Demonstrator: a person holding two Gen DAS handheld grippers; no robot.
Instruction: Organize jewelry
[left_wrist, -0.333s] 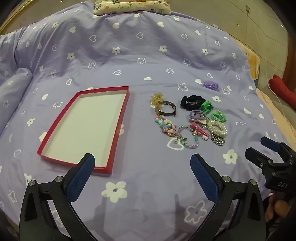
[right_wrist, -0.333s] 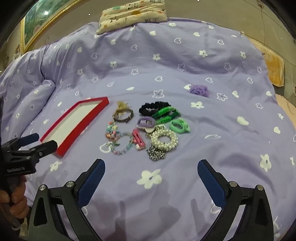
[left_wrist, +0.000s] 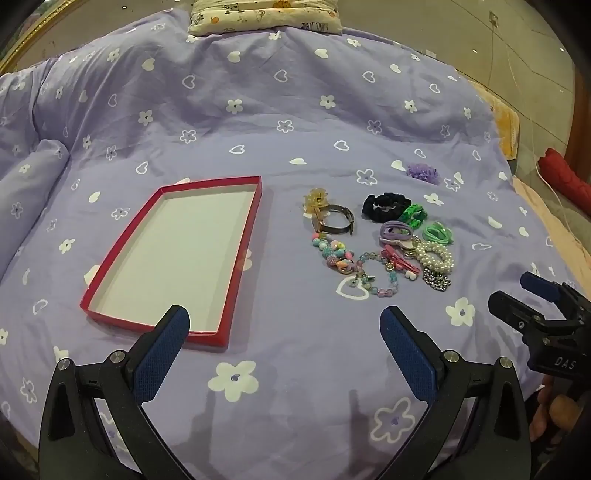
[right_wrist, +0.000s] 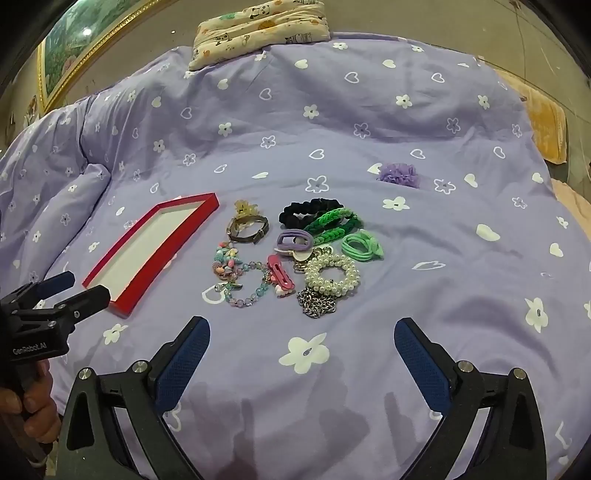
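Note:
A red-rimmed tray (left_wrist: 243, 236) with a white floor lies on the purple bedspread, also in the right wrist view (right_wrist: 147, 277). Right of it is a cluster of jewelry: a pearl bracelet (left_wrist: 436, 256) (right_wrist: 332, 275), a silver chain (right_wrist: 317, 302), a pink clip (right_wrist: 280, 277), a beaded bracelet (right_wrist: 243, 288), a brown strap bracelet (right_wrist: 247, 227), a black scrunchie (right_wrist: 306, 212) and green hair ties (right_wrist: 362, 245). My left gripper (left_wrist: 284, 325) is open and empty, near the tray's front corner. My right gripper (right_wrist: 301, 336) is open and empty, just in front of the cluster.
A purple fabric flower (right_wrist: 400, 173) lies apart behind the cluster. A patterned pillow (right_wrist: 258, 26) sits at the bed's far end. A folded duvet roll (left_wrist: 29, 184) is at the left. The bed's right edge drops toward an orange towel (right_wrist: 546, 125).

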